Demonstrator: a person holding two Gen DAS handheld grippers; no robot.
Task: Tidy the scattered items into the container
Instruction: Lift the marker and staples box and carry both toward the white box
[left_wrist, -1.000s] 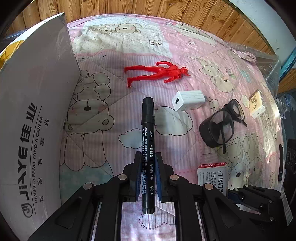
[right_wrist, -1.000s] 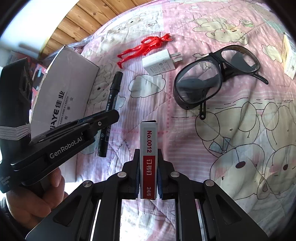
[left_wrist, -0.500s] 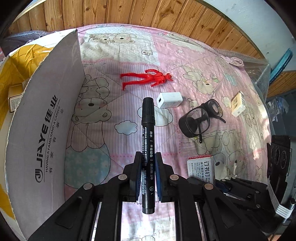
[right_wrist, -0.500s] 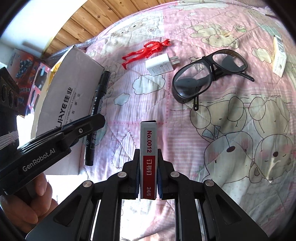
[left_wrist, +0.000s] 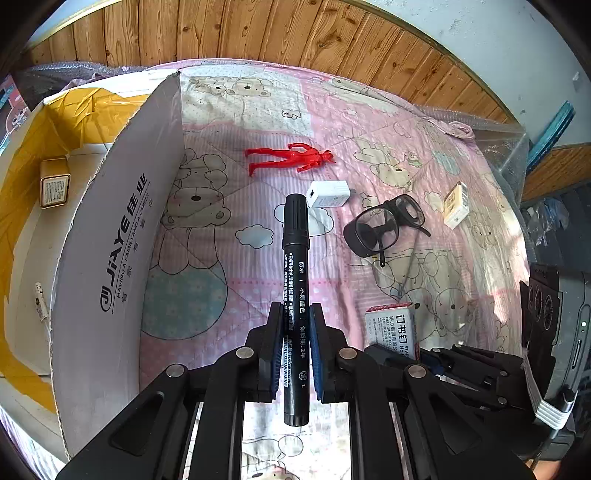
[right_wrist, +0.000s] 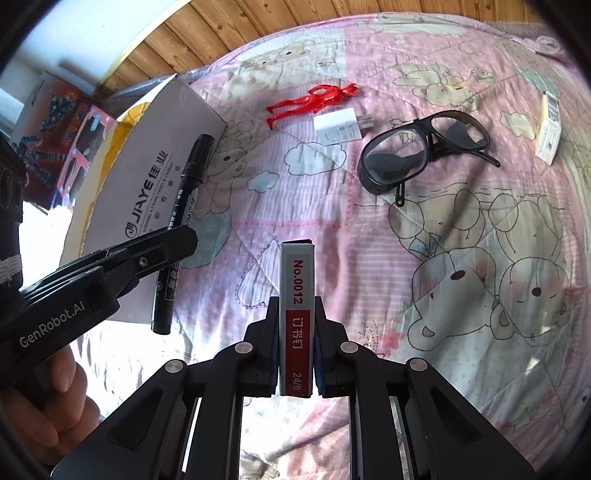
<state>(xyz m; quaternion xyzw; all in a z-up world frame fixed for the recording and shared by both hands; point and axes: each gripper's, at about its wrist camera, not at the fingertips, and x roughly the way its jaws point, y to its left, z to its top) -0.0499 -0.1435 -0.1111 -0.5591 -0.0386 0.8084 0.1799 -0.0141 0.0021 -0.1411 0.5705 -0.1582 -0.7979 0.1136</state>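
Left gripper (left_wrist: 295, 354) clamps black marker (left_wrist: 295, 266), long axis along fingers, above quilt (left_wrist: 424, 122). Cardboard box (left_wrist: 110, 236) opens to its left, nearer this arm. Right gripper (right_wrist: 295, 354) pinches staple box (right_wrist: 296, 295), farther off.

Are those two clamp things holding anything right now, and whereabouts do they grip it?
Yes. The left gripper clamps a black marker on its lower barrel, cap pointing forward. The right gripper pinches a staple box by its flat sides, near its rear end.
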